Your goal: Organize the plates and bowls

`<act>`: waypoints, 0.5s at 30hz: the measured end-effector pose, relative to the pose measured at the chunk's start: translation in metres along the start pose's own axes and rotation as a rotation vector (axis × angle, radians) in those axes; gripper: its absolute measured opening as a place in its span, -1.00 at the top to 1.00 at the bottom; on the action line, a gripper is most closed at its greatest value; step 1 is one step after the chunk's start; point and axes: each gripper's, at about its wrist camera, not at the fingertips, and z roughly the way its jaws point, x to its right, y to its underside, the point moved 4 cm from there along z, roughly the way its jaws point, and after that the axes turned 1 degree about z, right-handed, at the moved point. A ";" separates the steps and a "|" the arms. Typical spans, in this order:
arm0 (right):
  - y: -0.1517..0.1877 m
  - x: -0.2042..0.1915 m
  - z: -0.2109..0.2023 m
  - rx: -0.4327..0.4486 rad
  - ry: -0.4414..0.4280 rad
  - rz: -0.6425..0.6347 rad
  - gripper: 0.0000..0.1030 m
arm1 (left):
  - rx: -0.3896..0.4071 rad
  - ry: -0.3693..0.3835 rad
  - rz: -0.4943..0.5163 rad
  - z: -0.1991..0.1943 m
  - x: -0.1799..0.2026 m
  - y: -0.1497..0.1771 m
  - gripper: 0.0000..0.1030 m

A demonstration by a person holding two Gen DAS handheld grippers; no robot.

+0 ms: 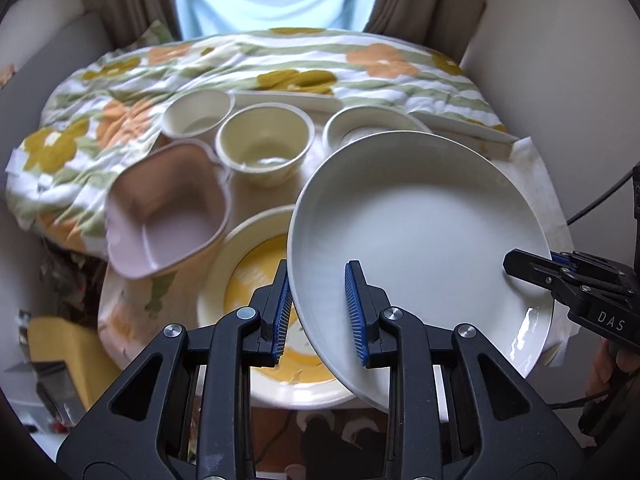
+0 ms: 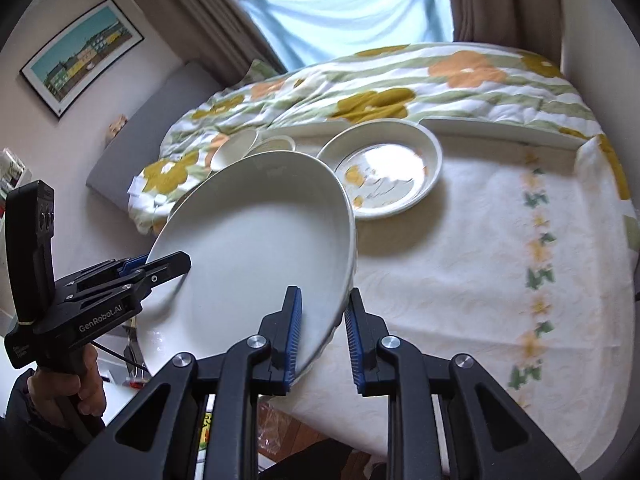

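A large plain white plate (image 1: pixel 420 232) is held tilted in the air above the table by both grippers. My left gripper (image 1: pixel 320 312) straddles its near-left rim, one finger under, one over. My right gripper (image 2: pixel 322 336) straddles the plate's (image 2: pixel 256 248) right rim the same way; it shows in the left wrist view (image 1: pixel 528 268) at the plate's right edge. Under the plate lies a cream plate with a yellow pattern (image 1: pixel 248 288). A pink square bowl (image 1: pixel 168 208), two cream bowls (image 1: pixel 264 144) (image 1: pixel 198 114) and a shallow patterned dish (image 2: pixel 384 168) stand behind.
The table (image 2: pixel 480 280) carries a pale cloth with flower trim; a floral quilt (image 1: pixel 120 80) is bunched at the back. Long white trays (image 2: pixel 500 128) lie along the far edge. The person's left hand and gripper handle (image 2: pixel 36 240) are at the left.
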 end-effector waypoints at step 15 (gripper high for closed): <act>0.021 -0.027 0.070 -0.108 0.087 -0.028 0.61 | -0.121 0.040 -0.037 0.072 -0.053 0.042 0.55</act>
